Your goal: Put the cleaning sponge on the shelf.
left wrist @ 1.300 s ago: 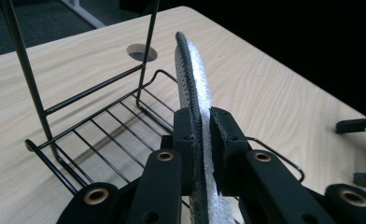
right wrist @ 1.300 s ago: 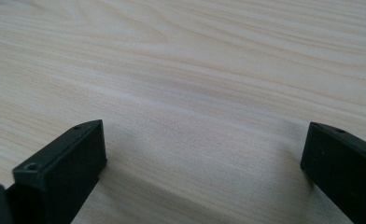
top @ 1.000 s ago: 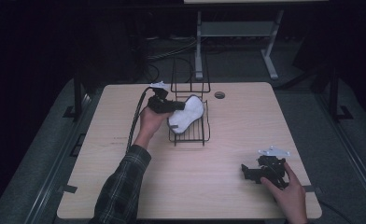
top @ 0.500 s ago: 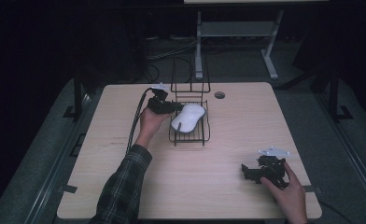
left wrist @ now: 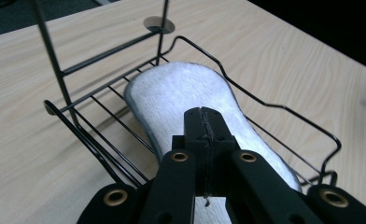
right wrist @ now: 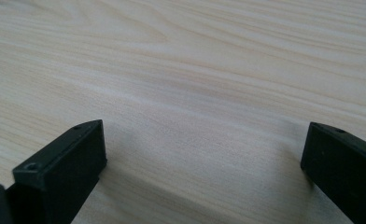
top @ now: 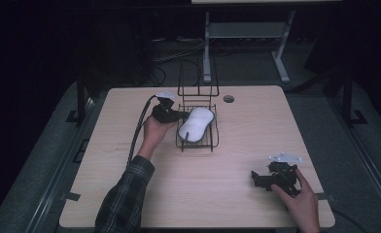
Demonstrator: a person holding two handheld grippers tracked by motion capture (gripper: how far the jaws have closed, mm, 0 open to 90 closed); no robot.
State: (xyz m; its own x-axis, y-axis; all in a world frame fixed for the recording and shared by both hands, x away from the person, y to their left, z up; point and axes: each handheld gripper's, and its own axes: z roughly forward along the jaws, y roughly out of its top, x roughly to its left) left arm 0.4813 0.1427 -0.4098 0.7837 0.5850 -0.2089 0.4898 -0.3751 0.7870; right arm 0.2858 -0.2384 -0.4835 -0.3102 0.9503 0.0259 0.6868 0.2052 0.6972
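A white, insole-shaped pad (top: pixel 197 124) lies flat in a black wire rack (top: pixel 198 146) at the middle back of the table. My left gripper (top: pixel 180 116) reaches in from the rack's left side. In the left gripper view its jaws (left wrist: pixel 204 126) are pressed together over the pad's near end (left wrist: pixel 181 93), which runs under them, and the rack's rim (left wrist: pixel 284 108) curves round the pad. My right gripper (top: pixel 260 179) rests on the table at the front right, held by a hand. Its jaws (right wrist: pixel 204 149) stand wide apart over bare wood with nothing between them.
The rack has a tall upright wire frame (top: pixel 198 77) at its far end. A round cable hole (top: pixel 229 98) sits in the tabletop behind the rack. A black cable (top: pixel 139 131) trails from the left gripper toward the left edge. The floor around the table is dark.
The left gripper has lowered the pad from a tilted, raised pose to lying flat in the rack. The right gripper has not moved.
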